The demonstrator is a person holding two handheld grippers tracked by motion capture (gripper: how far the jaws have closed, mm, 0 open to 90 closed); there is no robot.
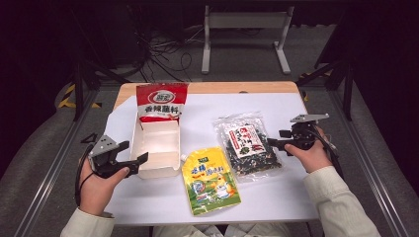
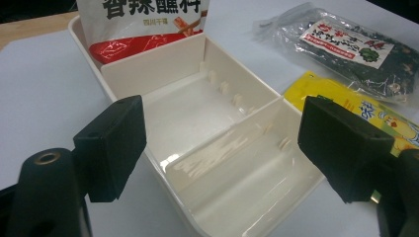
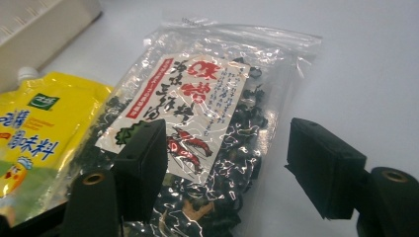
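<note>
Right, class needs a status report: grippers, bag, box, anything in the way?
Left gripper open at white box. Right gripper open at seaweed bag, not gripping. Yellow pouch lies between bag and box.

bare table (image 1: 276, 197) front right, box (image 1: 157, 163) blocks left

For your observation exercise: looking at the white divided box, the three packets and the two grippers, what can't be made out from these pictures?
- Red and white packet: its lower part, hidden behind the white box divider, high and left gripper views.
- Clear seaweed bag: bottom edge cut off, right gripper view.
- Yellow pouch: small print too small, high view.
- Left gripper: whether it touches the box.
</note>
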